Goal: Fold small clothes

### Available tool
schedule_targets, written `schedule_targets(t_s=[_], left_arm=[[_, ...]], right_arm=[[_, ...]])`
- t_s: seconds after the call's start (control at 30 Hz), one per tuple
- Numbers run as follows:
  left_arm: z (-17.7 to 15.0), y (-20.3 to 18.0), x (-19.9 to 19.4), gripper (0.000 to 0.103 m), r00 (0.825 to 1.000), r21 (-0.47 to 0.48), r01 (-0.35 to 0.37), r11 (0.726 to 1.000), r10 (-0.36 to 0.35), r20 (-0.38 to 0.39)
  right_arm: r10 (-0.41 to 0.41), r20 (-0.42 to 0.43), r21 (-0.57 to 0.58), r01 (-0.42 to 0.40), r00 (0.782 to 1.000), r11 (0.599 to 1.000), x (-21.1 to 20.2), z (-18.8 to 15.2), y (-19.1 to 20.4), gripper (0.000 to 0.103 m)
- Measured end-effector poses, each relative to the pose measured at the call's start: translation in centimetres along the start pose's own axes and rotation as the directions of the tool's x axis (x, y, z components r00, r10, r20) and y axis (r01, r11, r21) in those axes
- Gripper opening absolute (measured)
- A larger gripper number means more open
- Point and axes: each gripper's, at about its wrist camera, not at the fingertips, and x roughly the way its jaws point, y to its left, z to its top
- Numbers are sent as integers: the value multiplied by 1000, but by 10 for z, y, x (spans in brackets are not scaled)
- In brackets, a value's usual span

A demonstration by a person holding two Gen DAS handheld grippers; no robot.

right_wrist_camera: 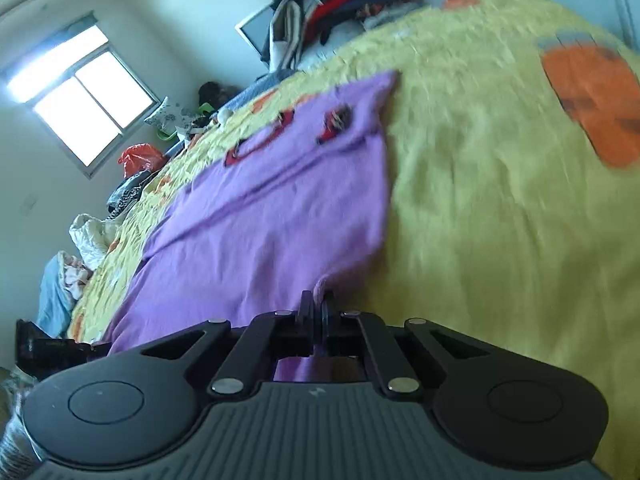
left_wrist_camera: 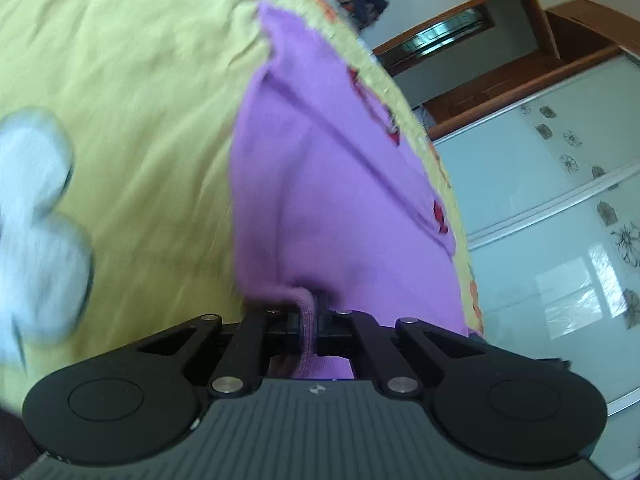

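Your left gripper [left_wrist_camera: 309, 316] is clenched on a rolled hem of the purple garment [left_wrist_camera: 320, 184]; the cloth bunches into a ridge right at the jaws and runs down between them toward the camera. From that pinch the garment rises away across the yellow bedspread [left_wrist_camera: 140, 112], creased along its length, with a few red-and-dark printed marks [left_wrist_camera: 394, 130] along its right-hand edge. To the left of it on the bedspread lies a blurred white and grey shape [left_wrist_camera: 36, 208], too smeared to name. Past the bed's edge on the right stand pale sliding doors with a flower print [left_wrist_camera: 560, 208] and a wooden frame [left_wrist_camera: 532, 28] above them.

Your right gripper [right_wrist_camera: 318, 308] is likewise clenched on the same garment [right_wrist_camera: 272, 216], gripping a small peak of its near edge. The cloth spreads up and to the left from there, lying flat on the bedspread [right_wrist_camera: 500, 200], its printed marks [right_wrist_camera: 334, 122] near the far end. An orange patch [right_wrist_camera: 596, 100] shows on the bedspread at upper right. Beyond the bed's far side a heap of clothes [right_wrist_camera: 332, 8] sits piled; a window [right_wrist_camera: 80, 108] is bright on the left wall, with a red bag [right_wrist_camera: 140, 158] and other bundles along that edge of the bed.
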Motion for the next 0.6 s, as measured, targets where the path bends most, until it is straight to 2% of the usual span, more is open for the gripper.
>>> schedule_targets(t_s=[0.2,0.3,0.37,0.43,0.5,0.57,0.6], left_arm=[[38,-29,3,2,997,124,-35,992,25,75],[57,-39,7,2,992,158,-68,985,51,112],[67,-37,11,2,986,176,-116,978,93,137],[79,-30,20,2,983,164,-139,977,115,144],[87,-19,31,2,977,150,-183,972,162,138],[88,-5,33,3,983,91,-155,984,145,112],[85,-2,28,10,984,68,-139,988,131,117]], right_arm=[[11,70,-95,-4,997,995,15,41,23,3],[-14,113,-125,28,994,992,22,59,29,3],[-66,138,-138,85,988,987,29,69,24,3],[-142,139,-137,161,980,977,42,76,12,3],[-195,102,-136,208,975,969,60,76,-4,3],[-193,36,-118,196,980,973,73,69,-16,7],[-185,34,-112,188,982,976,70,65,-17,8]])
